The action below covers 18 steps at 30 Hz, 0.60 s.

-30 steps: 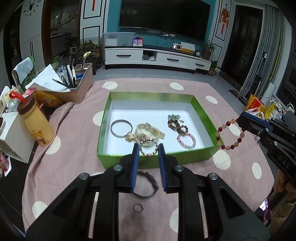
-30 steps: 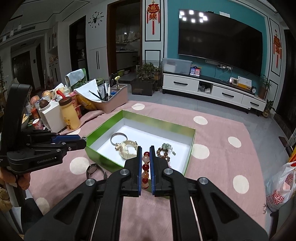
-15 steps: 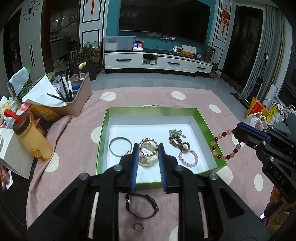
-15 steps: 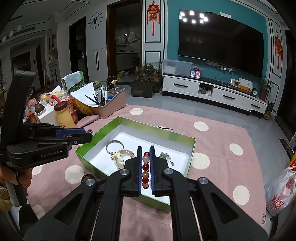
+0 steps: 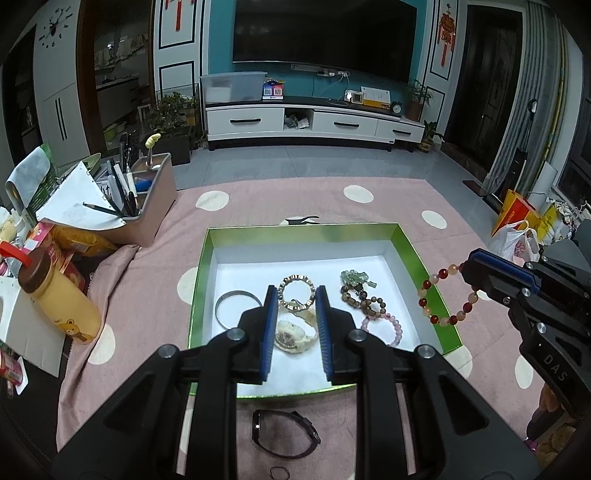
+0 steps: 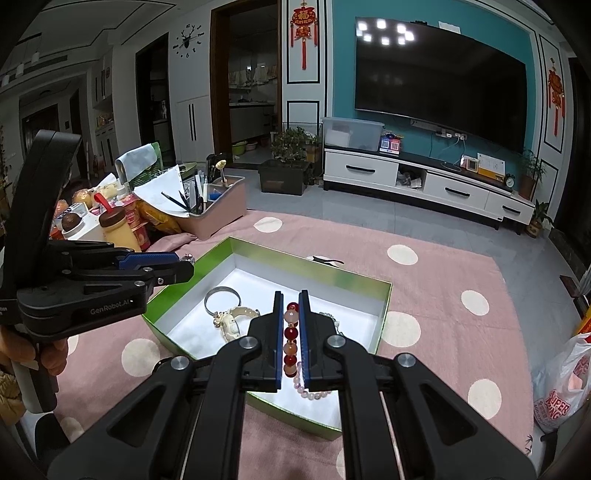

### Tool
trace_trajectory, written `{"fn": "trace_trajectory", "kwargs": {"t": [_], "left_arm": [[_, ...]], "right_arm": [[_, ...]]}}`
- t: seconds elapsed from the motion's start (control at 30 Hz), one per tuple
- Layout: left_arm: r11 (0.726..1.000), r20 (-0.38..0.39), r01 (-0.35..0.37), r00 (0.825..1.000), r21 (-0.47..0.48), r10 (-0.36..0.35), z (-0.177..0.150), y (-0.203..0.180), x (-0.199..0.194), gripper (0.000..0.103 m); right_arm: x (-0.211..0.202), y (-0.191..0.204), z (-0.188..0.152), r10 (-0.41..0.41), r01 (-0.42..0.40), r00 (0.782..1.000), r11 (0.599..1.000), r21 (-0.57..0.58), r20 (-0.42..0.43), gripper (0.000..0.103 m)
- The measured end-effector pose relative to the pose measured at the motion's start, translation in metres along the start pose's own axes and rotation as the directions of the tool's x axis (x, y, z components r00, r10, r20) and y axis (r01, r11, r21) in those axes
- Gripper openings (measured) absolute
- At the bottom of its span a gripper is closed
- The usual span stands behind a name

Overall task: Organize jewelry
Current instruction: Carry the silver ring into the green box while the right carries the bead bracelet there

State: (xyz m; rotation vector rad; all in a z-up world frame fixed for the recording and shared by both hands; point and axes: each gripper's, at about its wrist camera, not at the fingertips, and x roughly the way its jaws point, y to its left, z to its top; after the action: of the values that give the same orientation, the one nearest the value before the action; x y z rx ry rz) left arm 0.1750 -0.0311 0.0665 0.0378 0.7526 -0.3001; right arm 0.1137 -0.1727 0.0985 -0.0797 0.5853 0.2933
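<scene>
The right gripper (image 6: pixel 289 332) pinches the red bead bracelet (image 5: pixel 447 295) (hanging loop) above the green box (image 5: pixel 428 266), whose floor lies at 12 o'clock.

I'm looking at a home living rm. Big flat TV (image 6: pixel 439 83) on a teal wall, low white TV cabinet (image 6: pixel 424 181) w/ drawers below it, red Chinese knot hangings (image 6: pixel 303 26), deer wall clock (image 6: pixel 188 40), potted plants (image 6: pixel 293 142). Pink polka-dot cloth (image 5: pixel 280 199) covers the table; doorway behind opens onto a kitchen.
</scene>
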Motion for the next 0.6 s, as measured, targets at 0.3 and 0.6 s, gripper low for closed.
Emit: {"fn": "trace_trajectory", "kwargs": {"t": [0.3, 0.6], "left_arm": [[1.0, -0.021, -0.005, 1.0, 0.005, 0.005, 0.009, 0.0, 0.021, 0.02], [1.0, -0.056, -0.009, 0.998, -0.011, 0.008, 0.016, 0.004, 0.047, 0.02]], "right_arm": [[0.017, -0.006, 0.003, 0.013, -0.012, 1.0, 1.0, 0.019, -0.015, 0.007], [0.04, -0.012, 0.007, 0.03, -0.028, 0.999, 0.999, 0.041, -0.038, 0.007]]}}
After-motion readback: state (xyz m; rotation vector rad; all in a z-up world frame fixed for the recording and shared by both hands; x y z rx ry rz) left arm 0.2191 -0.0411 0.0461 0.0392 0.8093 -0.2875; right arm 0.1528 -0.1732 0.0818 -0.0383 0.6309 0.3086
